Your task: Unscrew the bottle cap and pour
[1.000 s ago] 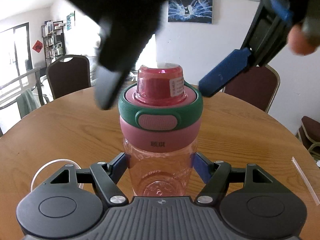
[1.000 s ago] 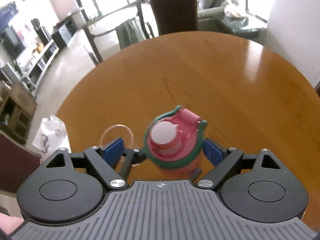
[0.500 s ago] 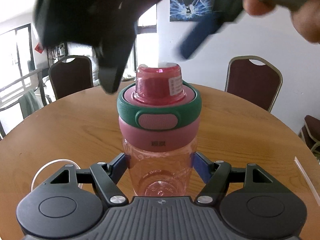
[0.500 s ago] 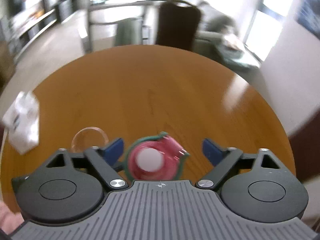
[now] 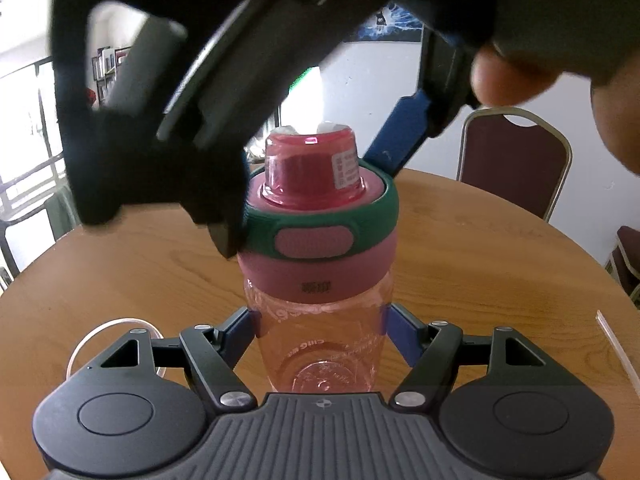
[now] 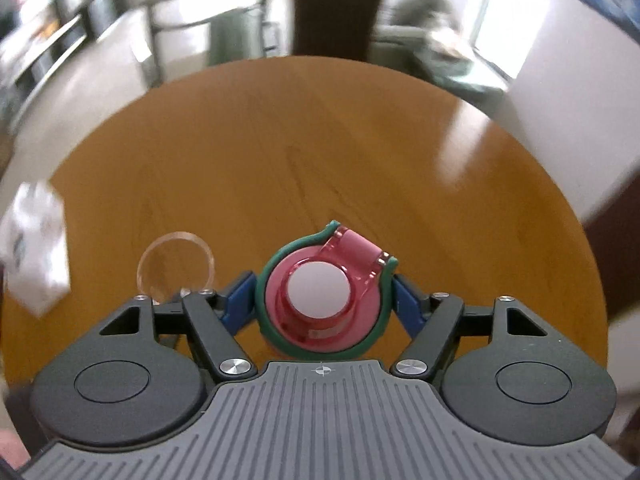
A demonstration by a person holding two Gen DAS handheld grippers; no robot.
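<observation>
On pink bottle (image 5: 320, 336): small unreadable label (image 5: 347, 169).

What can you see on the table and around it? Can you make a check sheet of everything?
Surface: round wooden table, bare wood over most of it.
Job's things: pink see-through plastic bottle standing upright; its pink cap with a green rubber ring is on; clear round glass cup beside the bottle, apart from it.
Clutter: thin clear plastic strip near the table edge.
Grippers: left gripper shut on the bottle's body; right gripper over the cap from above, blue pads at the green ring on both sides.
Cables: nothing seen.
Surroundings: dark red chair with a metal frame, white wall, blue picture, white bag on the floor.
</observation>
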